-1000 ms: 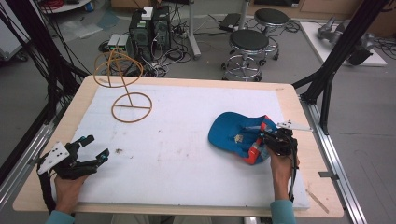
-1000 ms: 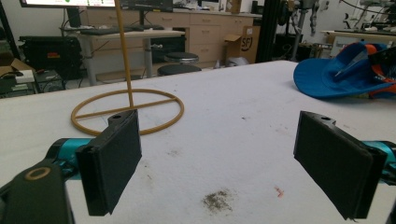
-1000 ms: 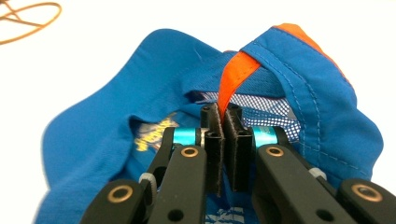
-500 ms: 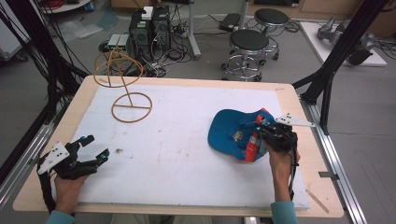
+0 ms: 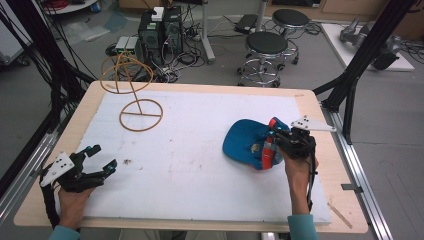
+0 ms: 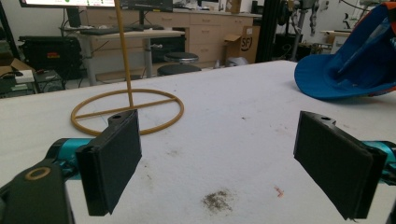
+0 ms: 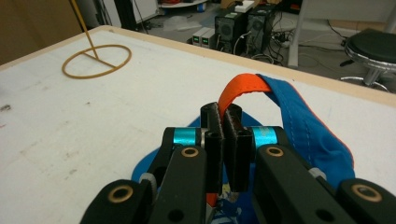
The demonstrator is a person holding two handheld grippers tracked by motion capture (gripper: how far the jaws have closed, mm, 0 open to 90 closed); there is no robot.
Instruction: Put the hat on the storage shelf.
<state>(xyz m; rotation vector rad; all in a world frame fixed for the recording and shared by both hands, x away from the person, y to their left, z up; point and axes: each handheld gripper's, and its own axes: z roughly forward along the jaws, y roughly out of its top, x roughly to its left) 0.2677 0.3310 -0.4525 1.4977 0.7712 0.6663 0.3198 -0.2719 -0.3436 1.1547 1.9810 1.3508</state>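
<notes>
While the left gripper rests with jaws wide apart at the near left of the table, the blue cap lies far across at the right. The right gripper is clamped on the cap's orange strap, near the table's right edge.

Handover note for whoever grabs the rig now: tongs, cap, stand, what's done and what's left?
Right tongs: shut on the orange strap of the blue cap, at the table's right side.
Left tongs: open, holding nothing, hovering near the front left edge.
Wire stand: far left of the table, nothing on it.
Done: cap gripped.
Left, probably: carry the cap over to the stand and release.
</notes>
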